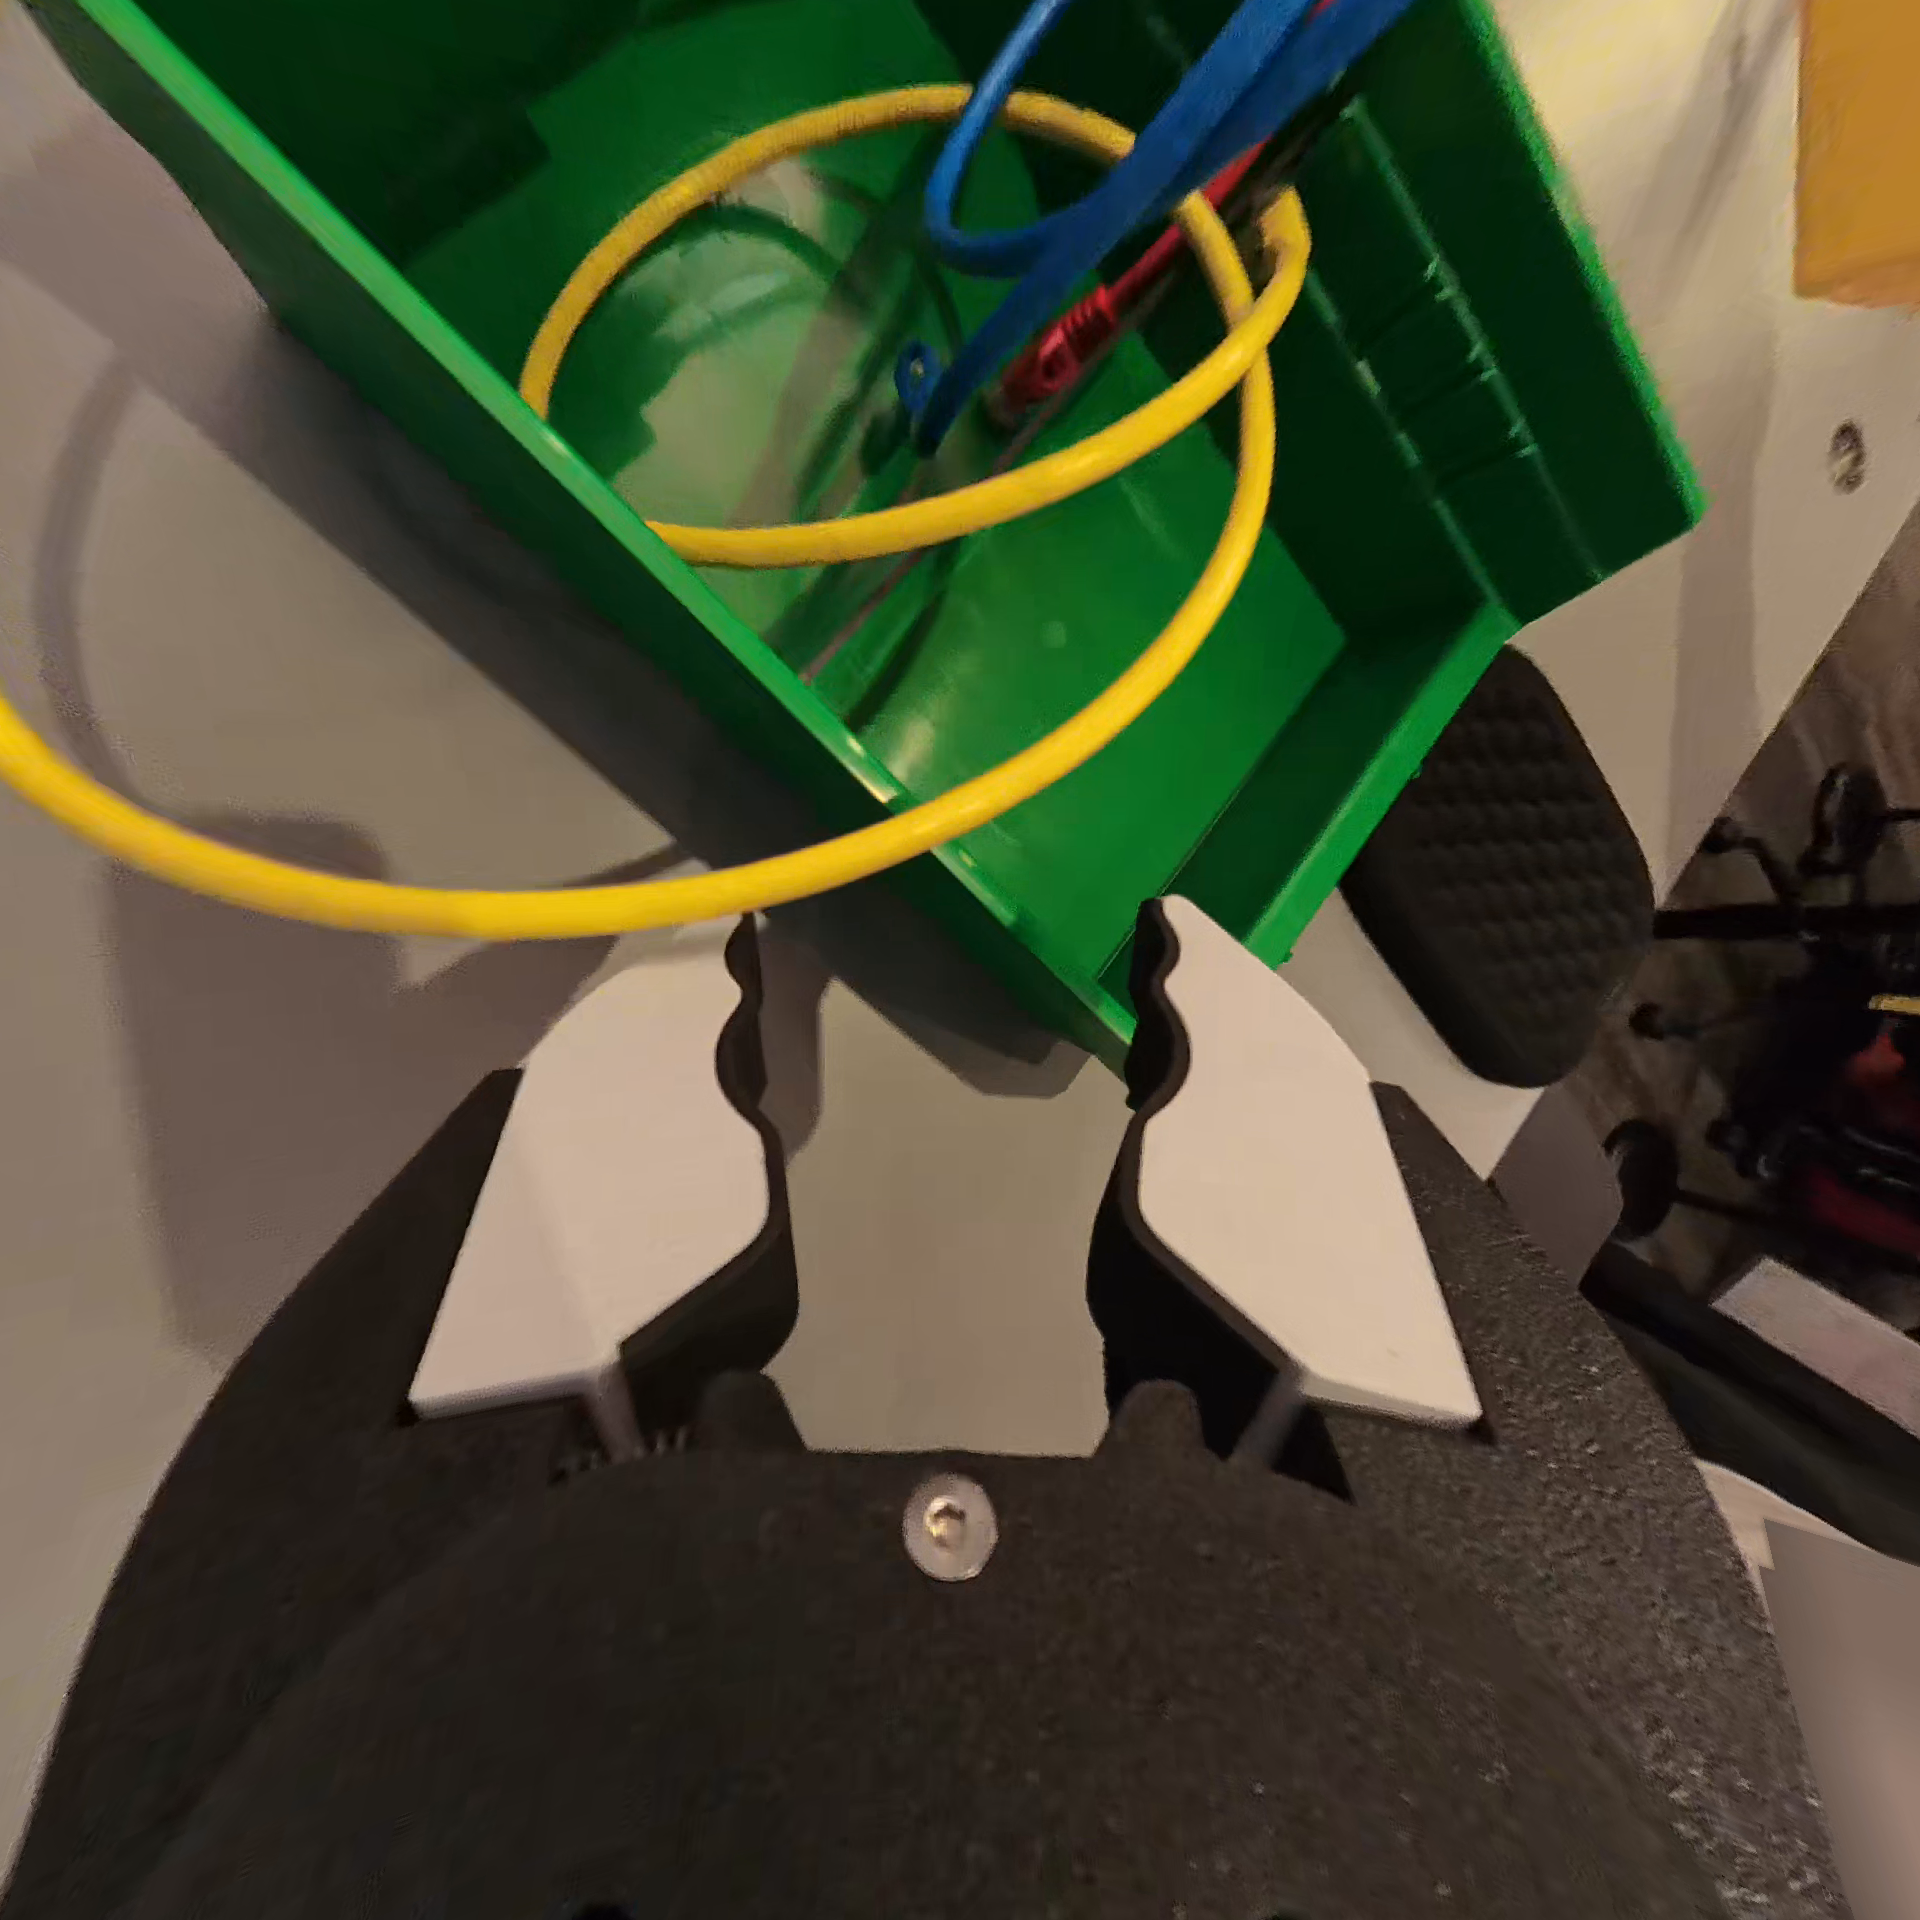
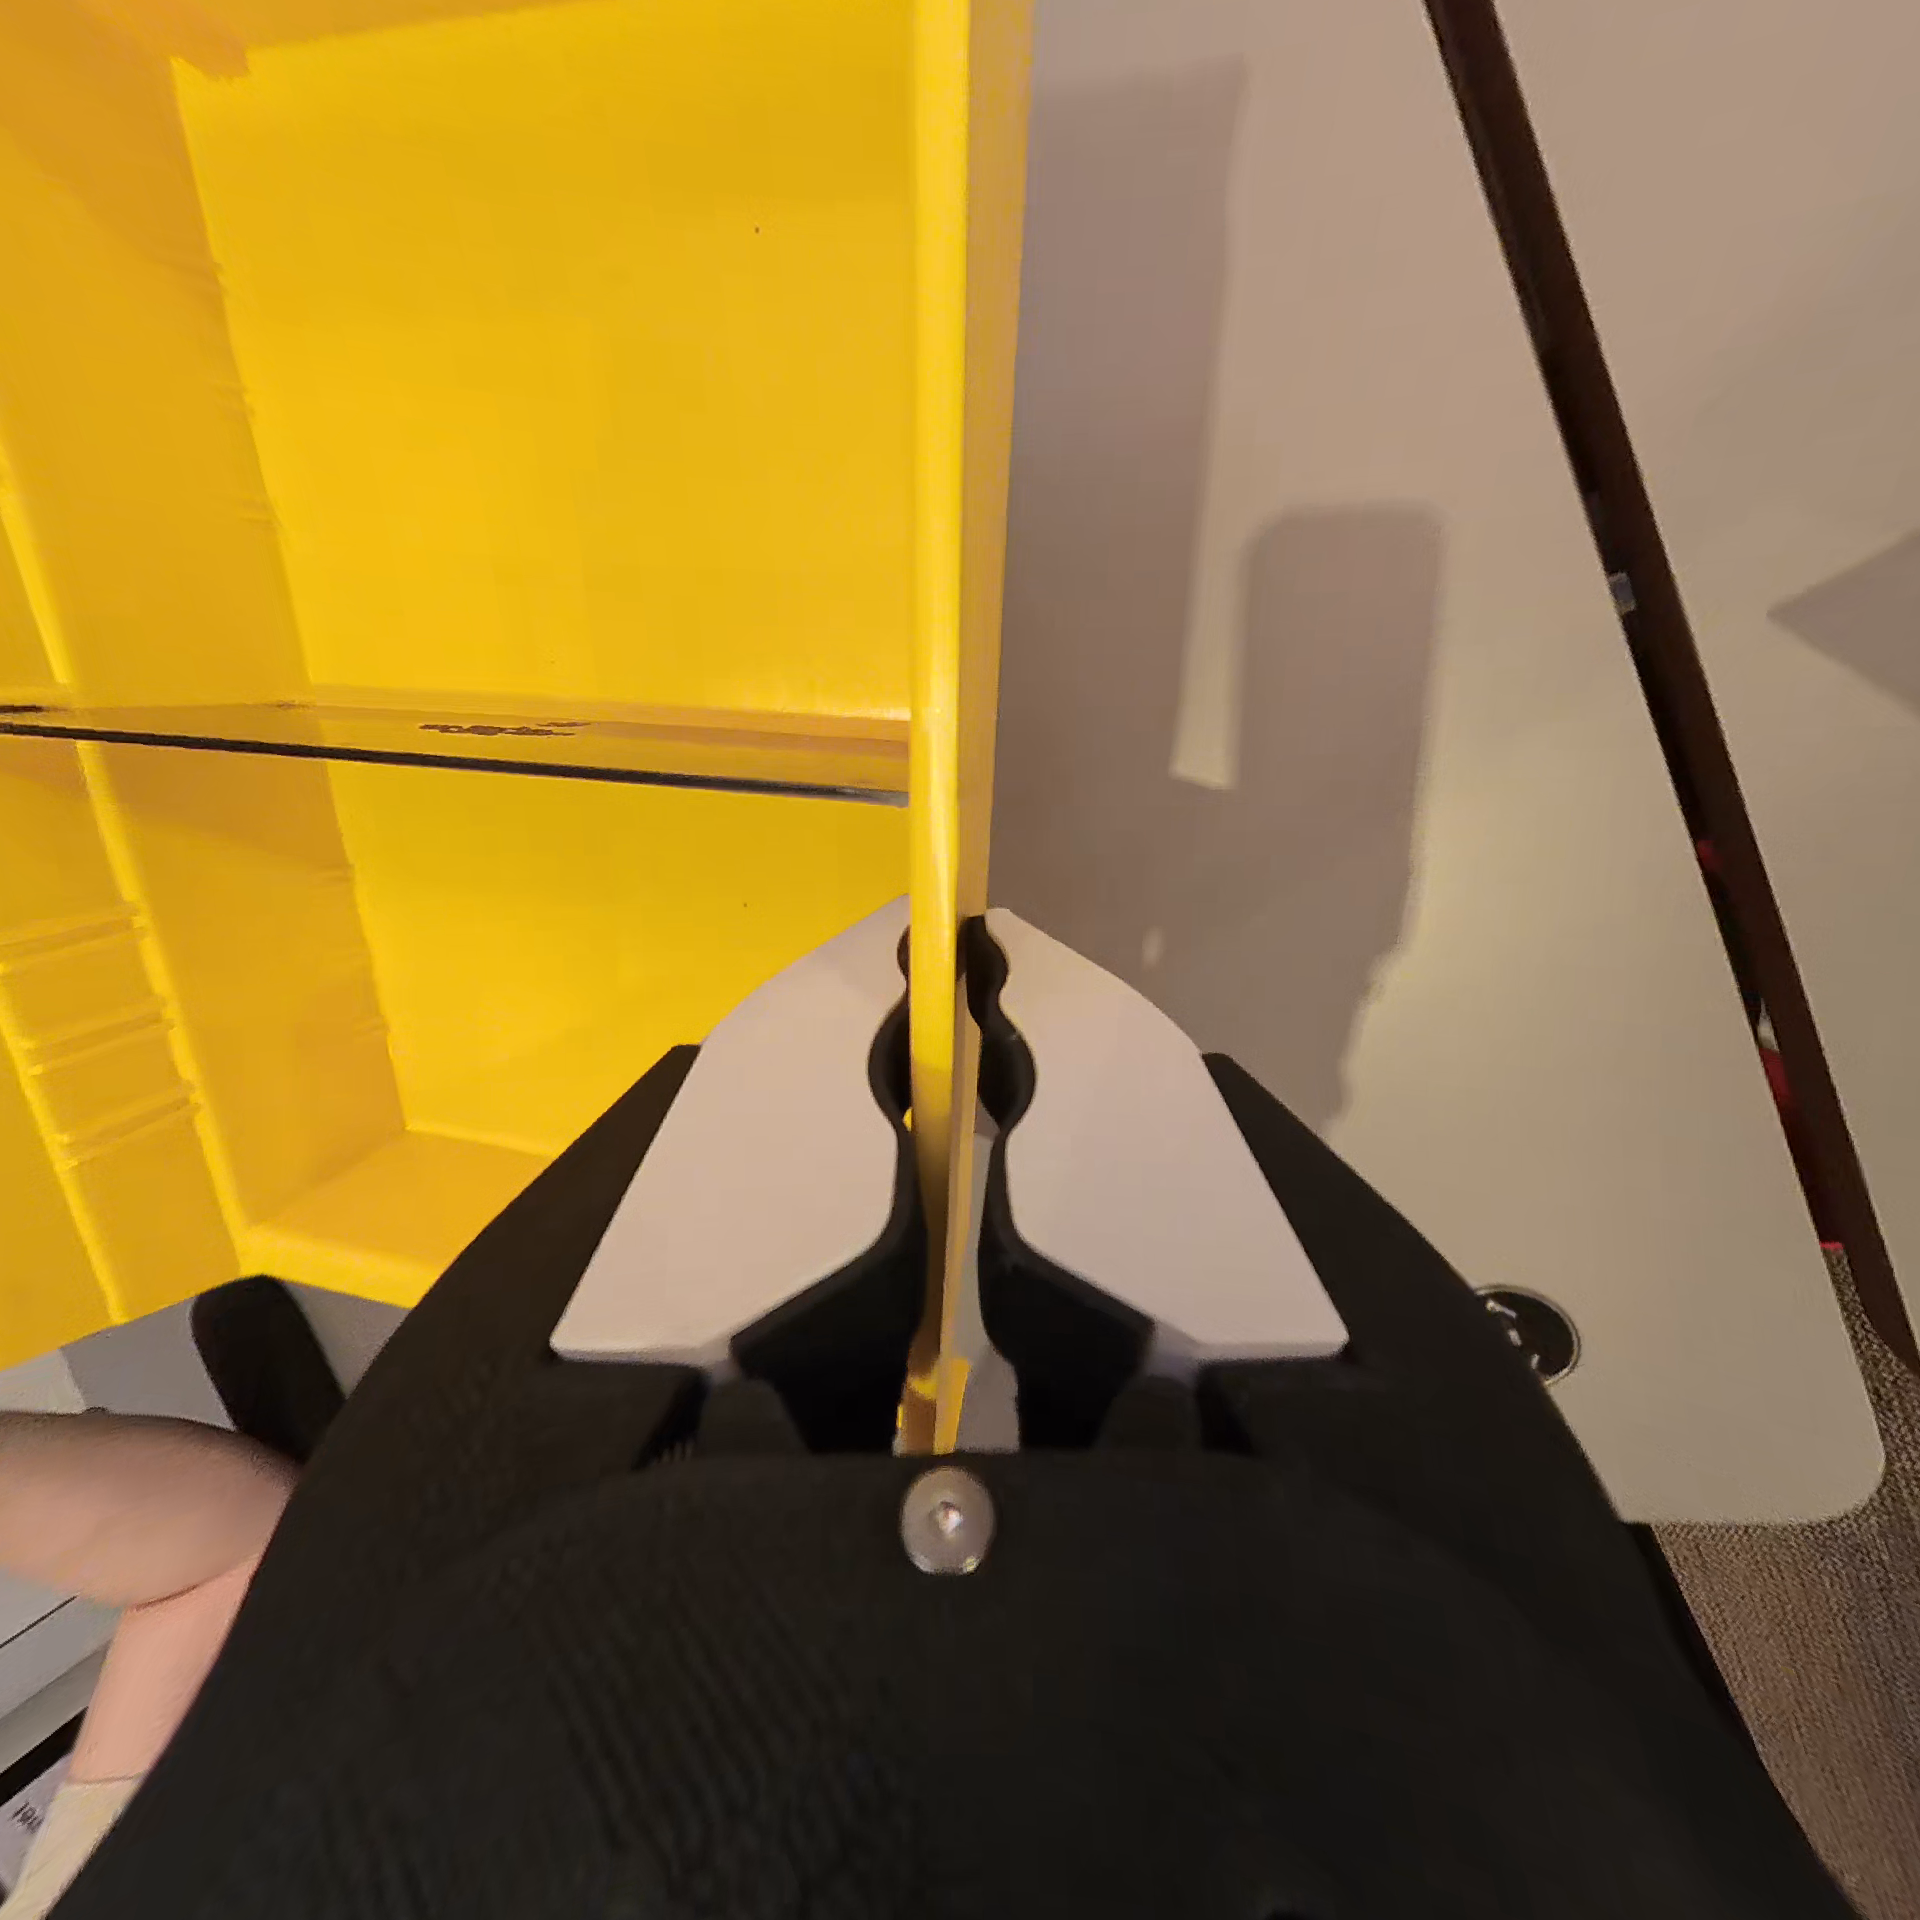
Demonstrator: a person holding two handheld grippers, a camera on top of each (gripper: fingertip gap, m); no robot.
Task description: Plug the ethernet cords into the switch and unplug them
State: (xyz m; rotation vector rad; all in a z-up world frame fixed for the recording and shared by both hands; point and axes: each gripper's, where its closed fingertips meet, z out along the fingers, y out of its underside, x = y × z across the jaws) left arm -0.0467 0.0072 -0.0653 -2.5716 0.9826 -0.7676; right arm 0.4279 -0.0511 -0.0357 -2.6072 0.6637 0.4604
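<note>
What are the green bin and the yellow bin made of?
Green bin: likely rigid moulded plastic, glossy; thin walls, ribbed side, sharp highlights. Yellow bin: probably the same plastic, smoother sheen; thin wall clamped in the right gripper, moulded ribs.

No writing reads clearly anywhere. On the yellow bin (image 2: 582, 436), the divider (image 2: 499, 727) carries a small dark smudge of marks, too blurred to make out. Below that bin, at the frame's bottom-left corner, a pale scrap (image 2: 26, 1818) shows unreadable print.
</note>
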